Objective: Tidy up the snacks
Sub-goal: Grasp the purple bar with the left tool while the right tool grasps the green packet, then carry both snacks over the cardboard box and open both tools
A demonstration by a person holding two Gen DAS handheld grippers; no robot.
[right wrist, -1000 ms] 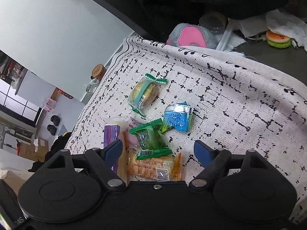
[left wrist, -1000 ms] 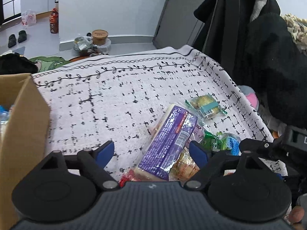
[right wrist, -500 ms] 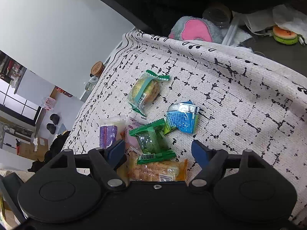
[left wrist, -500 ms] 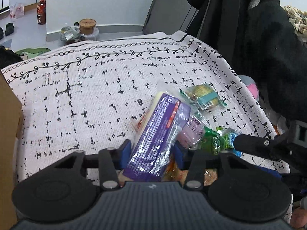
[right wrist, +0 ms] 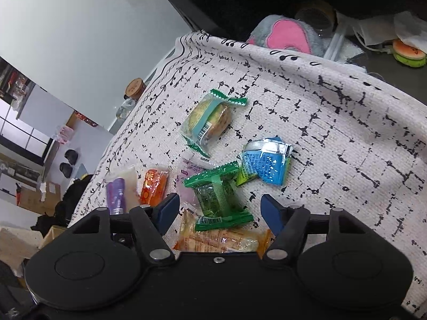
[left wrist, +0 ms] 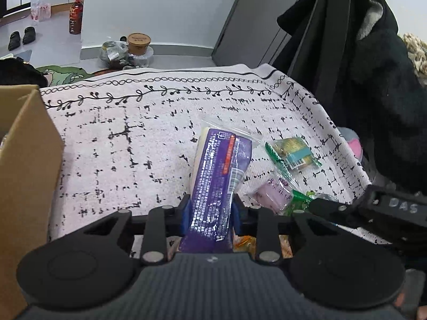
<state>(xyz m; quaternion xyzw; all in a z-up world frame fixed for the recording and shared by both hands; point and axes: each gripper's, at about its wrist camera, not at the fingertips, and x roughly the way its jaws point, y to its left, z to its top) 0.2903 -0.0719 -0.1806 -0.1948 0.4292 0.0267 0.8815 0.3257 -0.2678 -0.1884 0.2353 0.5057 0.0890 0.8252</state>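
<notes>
One purple snack pack point(left wrist: 218, 176) clamped in left gripper point(left wrist: 212, 213), cardboard box point(left wrist: 26, 160) beside

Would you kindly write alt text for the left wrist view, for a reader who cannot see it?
The left tongs are shut on a long purple snack pack, held above a white patterned cloth. More wrapped snacks lie to its right, and a cardboard box stands at the left edge.
</notes>
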